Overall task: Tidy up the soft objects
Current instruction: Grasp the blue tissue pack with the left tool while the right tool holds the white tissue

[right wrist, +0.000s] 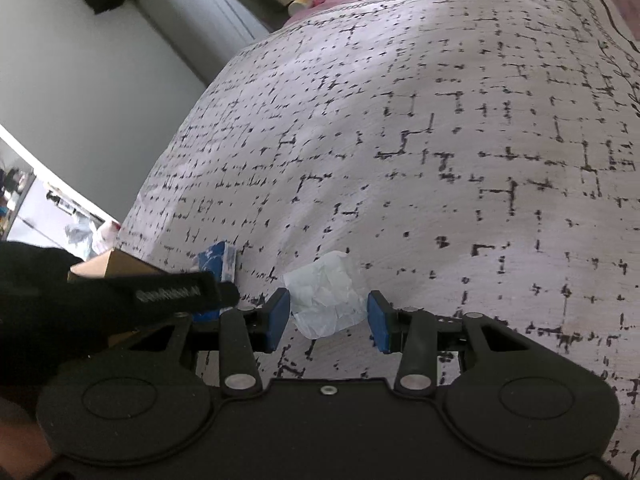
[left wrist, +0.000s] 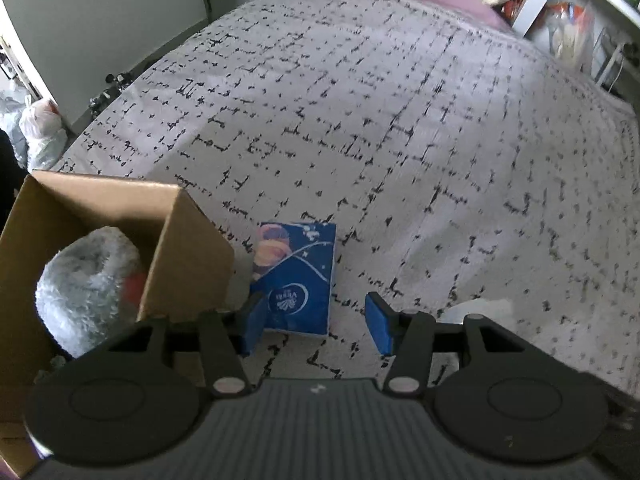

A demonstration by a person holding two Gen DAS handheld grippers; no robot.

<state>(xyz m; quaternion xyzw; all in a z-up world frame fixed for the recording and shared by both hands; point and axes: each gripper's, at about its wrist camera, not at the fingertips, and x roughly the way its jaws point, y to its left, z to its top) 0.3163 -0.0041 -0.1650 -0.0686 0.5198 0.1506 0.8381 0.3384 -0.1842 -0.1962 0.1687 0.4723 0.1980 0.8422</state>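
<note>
Bed (left wrist: 400, 140): box (left wrist: 188, 256), tissue pack (left wrist: 296, 276), wipe (right wrist: 326, 294).

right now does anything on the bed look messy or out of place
Yes. A crumpled white tissue lies loose on the bedspread, between the open right gripper fingers. The blue tissue pack also lies outside the cardboard box, where a grey plush toy already sits.

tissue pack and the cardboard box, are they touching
Apart. The left wrist view shows a strip of bedspread between the blue tissue pack and the cardboard box.
</note>
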